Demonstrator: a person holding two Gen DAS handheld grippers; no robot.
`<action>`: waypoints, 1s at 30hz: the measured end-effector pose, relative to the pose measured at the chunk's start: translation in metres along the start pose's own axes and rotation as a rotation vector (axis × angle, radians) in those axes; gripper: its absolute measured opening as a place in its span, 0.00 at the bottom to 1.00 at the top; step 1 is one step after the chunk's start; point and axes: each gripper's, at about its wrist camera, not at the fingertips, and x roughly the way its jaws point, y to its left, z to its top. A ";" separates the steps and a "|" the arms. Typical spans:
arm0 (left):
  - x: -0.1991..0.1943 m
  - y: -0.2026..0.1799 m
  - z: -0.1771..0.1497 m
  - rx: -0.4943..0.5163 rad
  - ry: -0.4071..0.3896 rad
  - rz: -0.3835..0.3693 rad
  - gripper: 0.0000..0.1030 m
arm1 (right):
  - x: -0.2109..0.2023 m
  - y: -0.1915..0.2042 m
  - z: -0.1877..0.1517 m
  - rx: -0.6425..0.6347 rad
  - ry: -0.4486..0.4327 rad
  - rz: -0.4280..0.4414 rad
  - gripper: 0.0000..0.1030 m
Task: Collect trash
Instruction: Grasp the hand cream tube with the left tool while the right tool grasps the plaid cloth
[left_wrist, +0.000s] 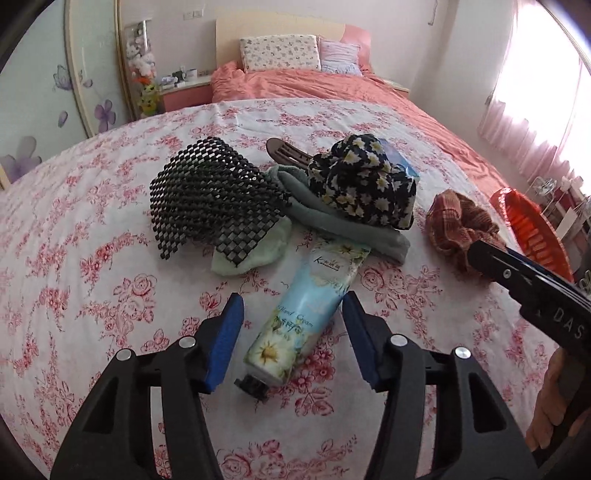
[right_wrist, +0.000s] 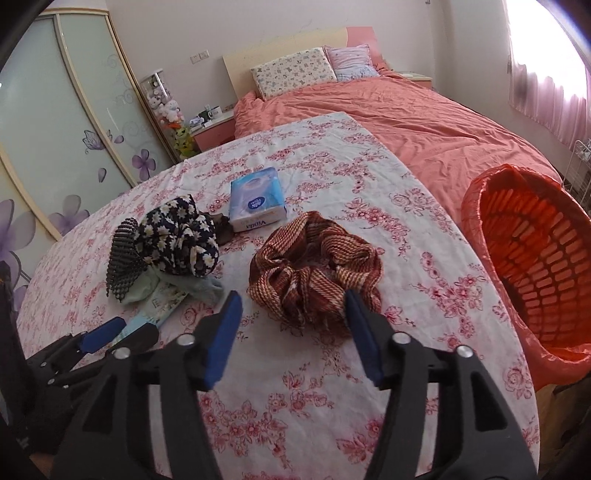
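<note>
I have both jaws wide and empty, left gripper (left_wrist: 291, 325) straddling the hand cream tube (left_wrist: 306, 314), right gripper (right_wrist: 291, 325) nearing the brown scrunchie (right_wrist: 314, 266); next I close and carry to the orange basket (right_wrist: 535, 258)

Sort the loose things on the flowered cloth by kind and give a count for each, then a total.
Scrunchies: 2 (daisy scrunchie, brown striped scrunchie)
Socks: 2 (grey sock, pale green sock)
Hand cream tubes: 1
Tissue packs: 1
Hair clips: 1
Black beaded mats: 1
Total: 8
</note>
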 end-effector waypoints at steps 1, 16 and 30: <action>0.001 -0.003 0.000 0.008 -0.003 0.019 0.53 | 0.002 0.001 0.001 -0.007 0.000 -0.011 0.61; -0.014 0.044 -0.009 -0.116 -0.017 0.039 0.40 | 0.028 0.005 0.012 -0.054 0.021 -0.119 0.60; -0.022 0.043 -0.021 -0.035 -0.007 0.003 0.44 | 0.023 -0.002 0.013 -0.048 0.029 -0.100 0.28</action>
